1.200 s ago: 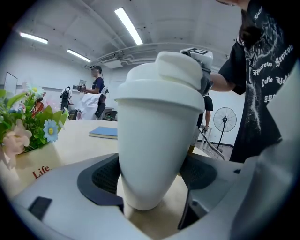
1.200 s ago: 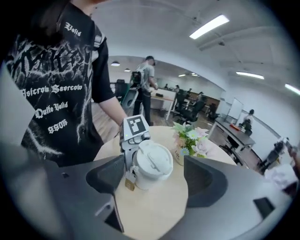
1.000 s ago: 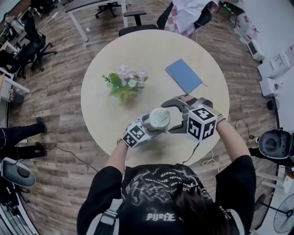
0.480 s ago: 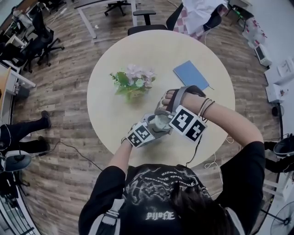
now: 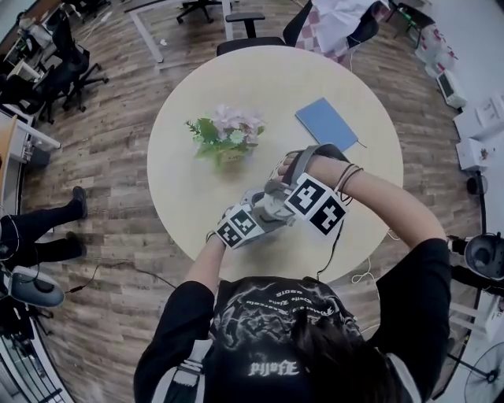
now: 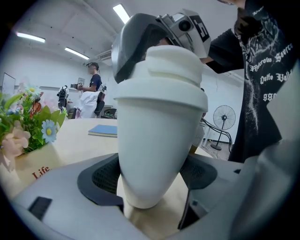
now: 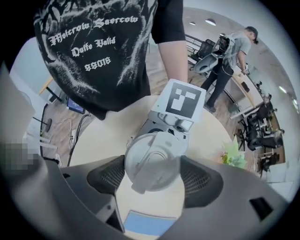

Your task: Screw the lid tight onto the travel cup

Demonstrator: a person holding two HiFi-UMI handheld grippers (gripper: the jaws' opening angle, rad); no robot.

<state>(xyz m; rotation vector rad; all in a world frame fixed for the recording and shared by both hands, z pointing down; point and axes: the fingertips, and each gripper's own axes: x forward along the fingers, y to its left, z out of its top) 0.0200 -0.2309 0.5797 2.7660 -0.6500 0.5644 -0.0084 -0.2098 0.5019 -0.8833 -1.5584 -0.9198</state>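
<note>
A white travel cup (image 6: pixel 157 140) stands on the round table (image 5: pixel 197 157) with its lid (image 6: pixel 166 65) on top. My left gripper (image 6: pixel 152 176) is shut on the cup's lower body, one pad on each side. My right gripper (image 7: pixel 154 176) points straight down over the cup. Its jaws have just been closing, and both pads now sit against the rim of the lid (image 7: pixel 152 161). In the head view the right gripper's marker cube (image 5: pixel 315 205) hides most of the cup, and the left gripper's cube (image 5: pixel 238 227) sits beside it.
A pot of flowers (image 5: pixel 224 134) stands left of centre on the table, and a blue notebook (image 5: pixel 327 123) lies at the far right. Office chairs (image 5: pixel 252 24) stand beyond the table. A person (image 7: pixel 229 56) stands in the background.
My right gripper has swung from beside the cup to above it and turned to point down, covering the lid. The left gripper and the cup have stayed put.
</note>
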